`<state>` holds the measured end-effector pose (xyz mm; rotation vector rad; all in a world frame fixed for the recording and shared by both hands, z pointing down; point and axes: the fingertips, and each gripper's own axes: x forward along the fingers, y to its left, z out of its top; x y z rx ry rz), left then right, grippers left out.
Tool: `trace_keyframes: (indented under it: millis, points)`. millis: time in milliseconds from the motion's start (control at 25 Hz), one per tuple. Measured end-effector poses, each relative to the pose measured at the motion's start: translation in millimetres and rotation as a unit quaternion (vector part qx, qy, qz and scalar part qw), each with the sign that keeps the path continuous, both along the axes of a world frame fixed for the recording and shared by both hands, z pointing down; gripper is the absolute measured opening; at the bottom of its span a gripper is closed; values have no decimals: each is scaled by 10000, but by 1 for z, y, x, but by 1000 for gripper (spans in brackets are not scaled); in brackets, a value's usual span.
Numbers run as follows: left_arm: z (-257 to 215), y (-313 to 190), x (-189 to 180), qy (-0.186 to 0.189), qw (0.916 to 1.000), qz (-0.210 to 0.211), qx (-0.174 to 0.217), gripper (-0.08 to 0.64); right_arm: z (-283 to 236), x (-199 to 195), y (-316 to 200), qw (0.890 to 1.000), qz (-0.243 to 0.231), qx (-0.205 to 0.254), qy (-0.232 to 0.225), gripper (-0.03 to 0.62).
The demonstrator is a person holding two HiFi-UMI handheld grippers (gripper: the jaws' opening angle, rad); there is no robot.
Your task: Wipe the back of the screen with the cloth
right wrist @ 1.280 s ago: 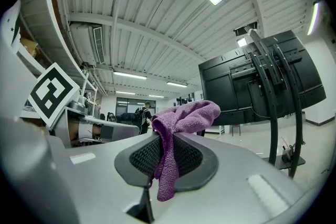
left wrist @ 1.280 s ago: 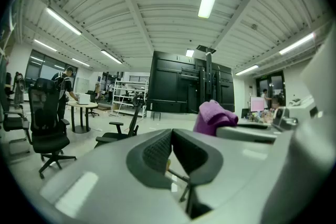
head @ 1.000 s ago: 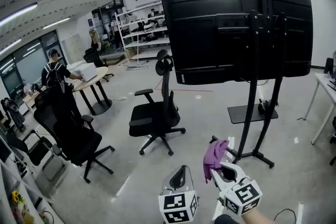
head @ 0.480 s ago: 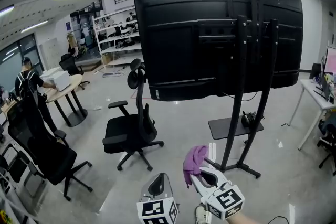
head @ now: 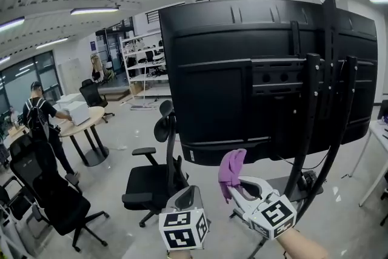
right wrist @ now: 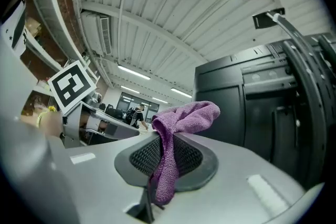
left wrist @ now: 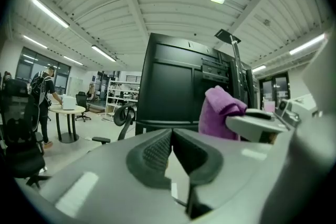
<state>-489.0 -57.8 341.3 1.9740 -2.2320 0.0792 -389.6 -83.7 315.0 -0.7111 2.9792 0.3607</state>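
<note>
As the black screen [head: 242, 82] on its wheeled stand [head: 310, 130] shows its back panel to the camera, the right gripper [head: 235, 184] is raised in front of the screen's lower edge. Its jaws are clamped on a purple cloth [head: 231, 167]. The left gripper [head: 187, 194], below the screen and left of its stand, has its jaws pressed together on nothing. An office chair [head: 151, 185] stands below the screen's left corner.

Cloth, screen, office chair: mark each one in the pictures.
cloth [head: 231, 168]: head view, middle of the purple fold.
screen [head: 218, 94]: head view, bare left part of its black back.
office chair [head: 145, 186]: head view, the black seat.
</note>
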Motion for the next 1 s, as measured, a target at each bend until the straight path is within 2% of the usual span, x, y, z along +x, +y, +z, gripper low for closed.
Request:
trace_keyframes:
  millis: [120, 240, 400, 480, 520, 560, 600, 640, 720, 760, 800, 840, 880, 1000]
  points:
    - [-36, -45, -18, 42, 9998, 92, 182, 8, -66, -22, -53, 9975, 15, 689, 178, 49]
    - [-62, -86, -35, -31, 9996, 167, 225, 8, -132, -46, -97, 9897, 69, 1360, 444, 49]
    - [-96, -137, -64, -236, 9989, 150, 386, 8, -239, -75, -144, 9693, 670, 2313, 494, 49]
    - [-114, -160, -74, -396, 9976, 140, 549, 8, -285, -86, -171, 9550, 1109, 2699, 530, 49]
    - [-123, -170, -78, -512, 9965, 121, 645, 8, -303, -91, -185, 9442, 1380, 2924, 627, 49]
    - [-131, -179, -81, -638, 9952, 102, 739, 8, -319, -96, -199, 9289, 1685, 3204, 776, 49]
    - [-138, -187, -83, -747, 9937, 96, 824, 8, -333, -101, -210, 9075, 2019, 3549, 984, 49]
    - [-144, -193, -86, -819, 9926, 111, 893, 8, -344, -106, -220, 8794, 2386, 3923, 1259, 49]
    - [-151, -204, -90, -839, 9915, 181, 978, 8, -360, -114, -241, 8127, 3104, 4544, 1918, 49]
    - [-152, -209, -92, -820, 9914, 220, 999, 8, -364, -118, -250, 7848, 3357, 4722, 2199, 49]
    - [-152, -214, -93, -802, 9913, 253, 1010, 8, -367, -123, -259, 7656, 3525, 4818, 2398, 49]
    - [-151, -218, -95, -795, 9913, 280, 1010, 8, -368, -129, -264, 7544, 3627, 4862, 2510, 49]
    - [-148, -222, -96, -797, 9914, 308, 996, 8, -367, -133, -268, 7486, 3692, 4883, 2547, 48]
    - [-135, -228, -96, -822, 9915, 416, 920, 8, -348, -140, -273, 7381, 3825, 4929, 2568, 48]
